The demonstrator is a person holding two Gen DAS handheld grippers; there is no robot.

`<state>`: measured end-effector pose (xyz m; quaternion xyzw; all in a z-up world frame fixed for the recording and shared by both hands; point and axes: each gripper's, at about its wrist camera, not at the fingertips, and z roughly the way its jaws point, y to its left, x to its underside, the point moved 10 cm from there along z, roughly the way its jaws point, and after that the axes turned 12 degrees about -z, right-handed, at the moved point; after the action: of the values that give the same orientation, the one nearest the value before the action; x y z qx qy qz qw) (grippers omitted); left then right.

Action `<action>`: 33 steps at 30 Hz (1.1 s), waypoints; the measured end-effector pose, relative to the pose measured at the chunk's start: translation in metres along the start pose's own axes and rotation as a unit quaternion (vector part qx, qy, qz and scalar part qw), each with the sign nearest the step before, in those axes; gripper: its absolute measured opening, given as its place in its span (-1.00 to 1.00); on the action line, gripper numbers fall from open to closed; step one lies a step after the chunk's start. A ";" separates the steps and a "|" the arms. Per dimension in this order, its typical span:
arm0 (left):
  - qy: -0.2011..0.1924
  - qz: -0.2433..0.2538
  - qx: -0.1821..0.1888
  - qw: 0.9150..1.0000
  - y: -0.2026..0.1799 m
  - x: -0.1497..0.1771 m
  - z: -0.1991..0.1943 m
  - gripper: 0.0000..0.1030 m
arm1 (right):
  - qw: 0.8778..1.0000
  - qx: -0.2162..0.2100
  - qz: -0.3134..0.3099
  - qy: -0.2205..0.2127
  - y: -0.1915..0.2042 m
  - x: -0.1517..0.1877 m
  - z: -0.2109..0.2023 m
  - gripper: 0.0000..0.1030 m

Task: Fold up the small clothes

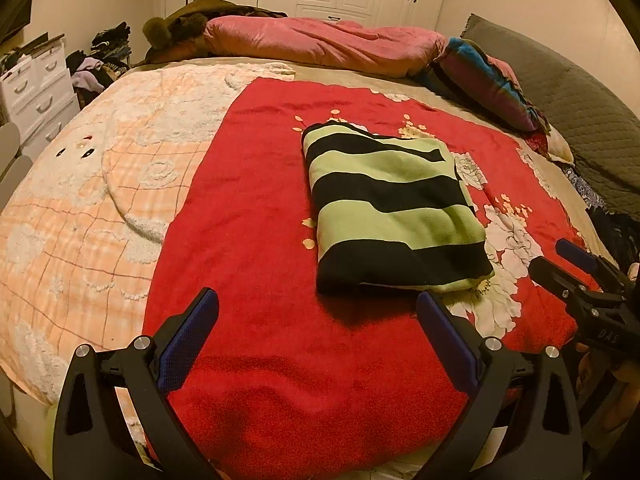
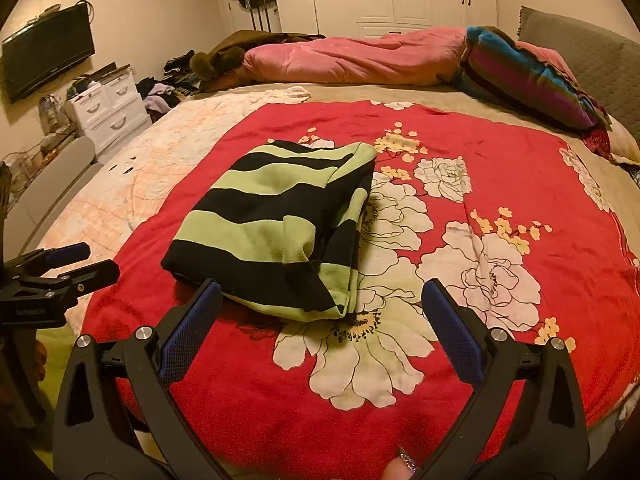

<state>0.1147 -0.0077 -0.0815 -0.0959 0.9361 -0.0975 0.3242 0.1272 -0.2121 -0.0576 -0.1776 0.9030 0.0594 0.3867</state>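
Note:
A green-and-black striped garment [image 1: 394, 208] lies folded into a thick rectangle on a red flowered blanket [image 1: 256, 184]; the right wrist view shows the garment [image 2: 276, 228] too. My left gripper [image 1: 318, 300] hovers just short of its near edge, fingers wide open and empty. My right gripper [image 2: 322, 286] is open too, its left blue pad [image 2: 192, 332] close to the garment's near corner without touching. Each gripper appears at the edge of the other's view: the right gripper [image 1: 560, 258], the left gripper [image 2: 86, 260].
The red blanket [image 2: 500, 152] covers a bed beside a peach checked blanket [image 1: 80, 200]. A pink duvet [image 1: 320, 42] and striped pillows [image 1: 488, 80] lie at the far side. White drawers [image 2: 108, 108], a clothes pile and a wall TV [image 2: 48, 52] stand left. A fingertip [image 2: 400, 470] shows below.

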 end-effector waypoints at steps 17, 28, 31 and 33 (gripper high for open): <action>0.003 -0.005 0.007 1.000 -0.002 0.000 -0.002 0.92 | 1.000 0.006 0.004 0.007 0.000 0.004 0.001 0.83; 0.001 -0.006 0.006 1.000 -0.001 -0.001 -0.003 0.92 | 1.000 0.008 0.004 0.010 0.000 0.005 0.003 0.83; 0.000 -0.006 0.007 1.000 -0.001 -0.001 -0.002 0.92 | 1.000 0.008 0.003 0.011 0.000 0.006 0.004 0.83; 0.002 -0.006 0.007 1.000 -0.001 -0.001 -0.002 0.92 | 1.000 0.009 0.003 0.013 0.000 0.007 0.004 0.83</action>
<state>0.1137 -0.0083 -0.0790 -0.0995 0.9353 -0.1061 0.3226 0.1257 -0.2130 -0.0657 -0.1723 0.9091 0.0502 0.3760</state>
